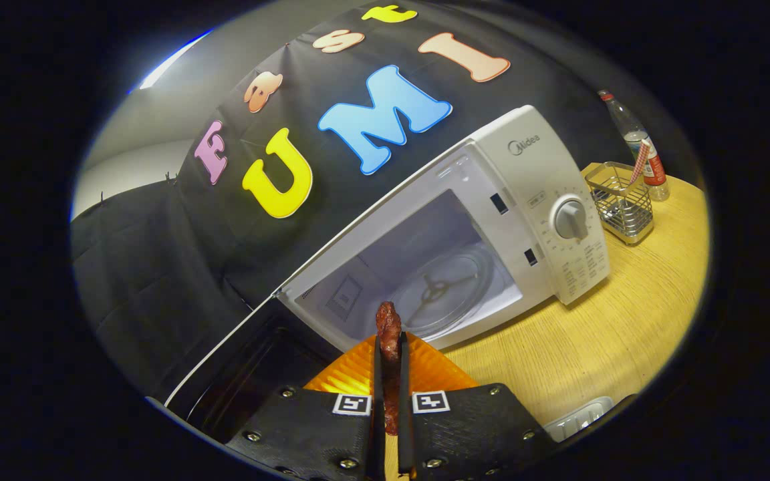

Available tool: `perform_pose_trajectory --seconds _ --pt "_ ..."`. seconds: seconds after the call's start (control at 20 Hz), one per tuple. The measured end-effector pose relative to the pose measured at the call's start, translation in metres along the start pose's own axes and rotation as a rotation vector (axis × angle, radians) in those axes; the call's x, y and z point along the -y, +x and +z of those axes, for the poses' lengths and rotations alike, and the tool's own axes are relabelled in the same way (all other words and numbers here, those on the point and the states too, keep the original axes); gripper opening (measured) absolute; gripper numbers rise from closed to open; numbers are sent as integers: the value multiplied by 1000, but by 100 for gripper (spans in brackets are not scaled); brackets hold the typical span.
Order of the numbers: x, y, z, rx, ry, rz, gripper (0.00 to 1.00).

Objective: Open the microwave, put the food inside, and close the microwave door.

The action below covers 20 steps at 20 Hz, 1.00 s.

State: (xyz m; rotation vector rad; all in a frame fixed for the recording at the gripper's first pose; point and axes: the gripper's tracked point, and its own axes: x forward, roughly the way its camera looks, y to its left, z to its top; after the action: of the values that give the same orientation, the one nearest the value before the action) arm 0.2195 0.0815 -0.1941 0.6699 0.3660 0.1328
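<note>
Hand-held gripper (pixel 390 364) pinches a dark reddish food piece (pixel 388 327) before the open microwave (pixel 532 174).

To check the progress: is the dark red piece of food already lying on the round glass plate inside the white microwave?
No, the gripper holds the food before the plate.

The gripper view rides on the gripper (pixel 390 374), tilted, looking forward along its fingers, close to the open microwave (pixel 452 234) on the table (pixel 625 334).
</note>
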Motion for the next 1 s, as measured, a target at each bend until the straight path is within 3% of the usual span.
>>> perform_pose_trajectory --seconds 0.55,1.0 --pt "15 134 21 99 -31 -130 8" --pt "37 165 22 138 -87 -178 8"
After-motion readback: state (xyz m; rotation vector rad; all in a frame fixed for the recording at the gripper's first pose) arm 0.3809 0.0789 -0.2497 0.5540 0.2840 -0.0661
